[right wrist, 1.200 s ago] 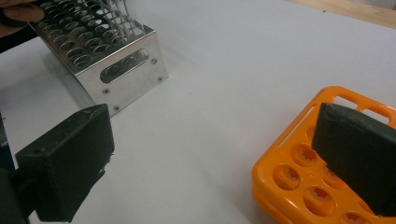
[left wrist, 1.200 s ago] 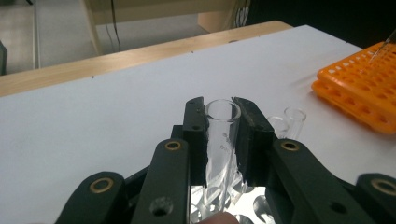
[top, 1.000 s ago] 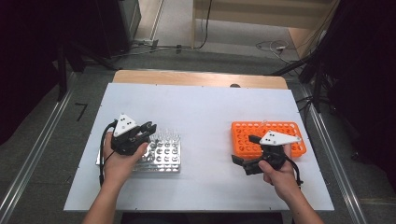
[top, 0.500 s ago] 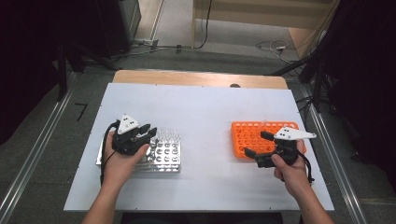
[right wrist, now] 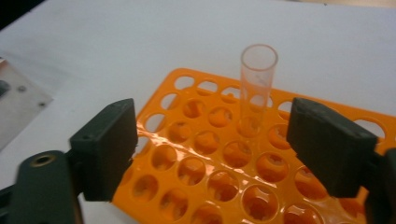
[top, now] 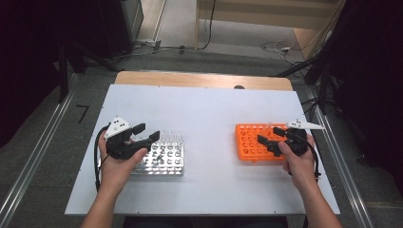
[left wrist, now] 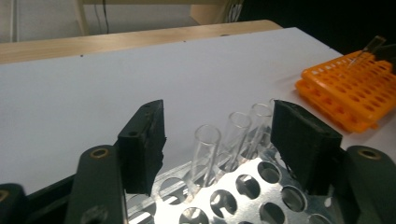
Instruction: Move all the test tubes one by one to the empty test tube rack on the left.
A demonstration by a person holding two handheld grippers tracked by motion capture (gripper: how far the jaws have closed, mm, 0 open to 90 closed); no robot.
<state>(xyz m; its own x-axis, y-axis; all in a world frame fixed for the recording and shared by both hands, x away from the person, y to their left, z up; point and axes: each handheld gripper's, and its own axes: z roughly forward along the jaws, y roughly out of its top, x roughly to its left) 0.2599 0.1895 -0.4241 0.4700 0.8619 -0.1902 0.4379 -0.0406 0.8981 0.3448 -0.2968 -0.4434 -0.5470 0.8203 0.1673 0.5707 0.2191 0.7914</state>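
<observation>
A metal tube rack point(top: 166, 161) lies at the front left with several clear tubes point(left wrist: 205, 144) upright in its far rows. My left gripper point(top: 148, 132) hovers at its left end. Its jaws have just been opening and now stand apart point(left wrist: 217, 114), with the tubes between them and untouched. At the right lies an orange rack point(top: 252, 142). My right gripper point(top: 267, 135) is over its right part, its jaws open but just closing a little point(right wrist: 212, 116). One clear tube point(right wrist: 258, 79) stands in the orange rack point(right wrist: 205, 154) just beyond those jaws, free of the pads.
The white table top point(top: 209, 109) is bare between the two racks and behind them. A wooden strip point(top: 199, 80) runs along its far edge. The orange rack point(left wrist: 345, 88) appears far right in the left gripper view.
The left jaws have spread apart over the metal rack. The right hand has shifted to the right and a little farther away along the orange rack.
</observation>
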